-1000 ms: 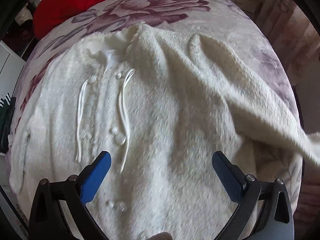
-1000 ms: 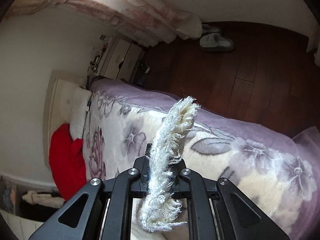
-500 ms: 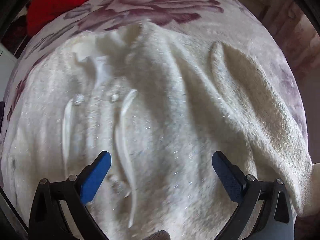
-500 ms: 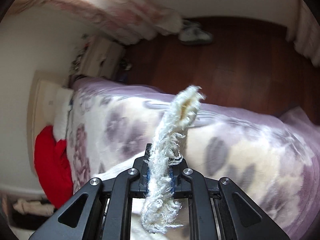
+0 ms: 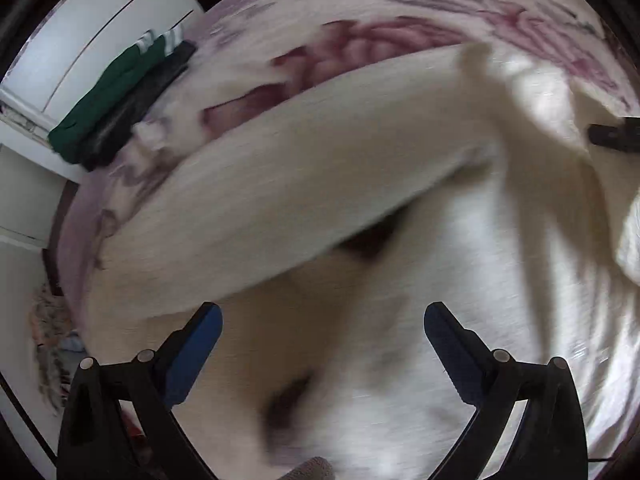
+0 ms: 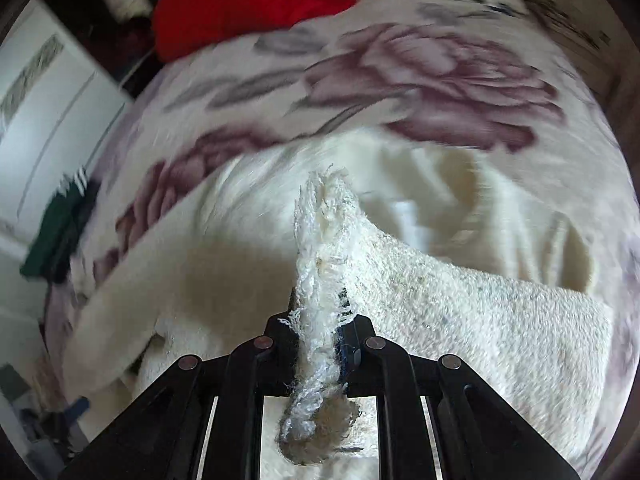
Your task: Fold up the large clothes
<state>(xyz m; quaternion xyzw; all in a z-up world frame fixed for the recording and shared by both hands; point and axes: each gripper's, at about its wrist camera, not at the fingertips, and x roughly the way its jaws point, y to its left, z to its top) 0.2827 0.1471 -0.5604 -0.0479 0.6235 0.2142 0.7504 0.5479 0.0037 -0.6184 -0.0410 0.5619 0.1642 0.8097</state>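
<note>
The right gripper [image 6: 320, 312] is clamped on a fluffy edge of the white sweater [image 6: 460, 312], its jaws nearly together with the wool bunched up between them. From that grip a length of the sweater runs off to the right, lifted above the rest of the garment. The left gripper [image 5: 322, 344] hangs over the sweater [image 5: 300, 184] with its blue pads [image 5: 196, 352] wide apart and nothing between them; its view is heavily blurred, so whether the pads touch the cloth cannot be told. In that view a raised band of the sweater crosses in front of the gripper.

The sweater lies spread on a bedspread [image 6: 420, 76] printed with large purple flowers, covering most of the bed's near part. Beyond the sweater, at the far end of the bedspread, sits a red pillow [image 6: 256, 0]. To the sweater's left, at the bedspread's edge, lies a dark green garment with white stripes [image 5: 116, 92] beside a black one [image 5: 136, 116]. Past them stands a white wardrobe [image 5: 92, 28].
</note>
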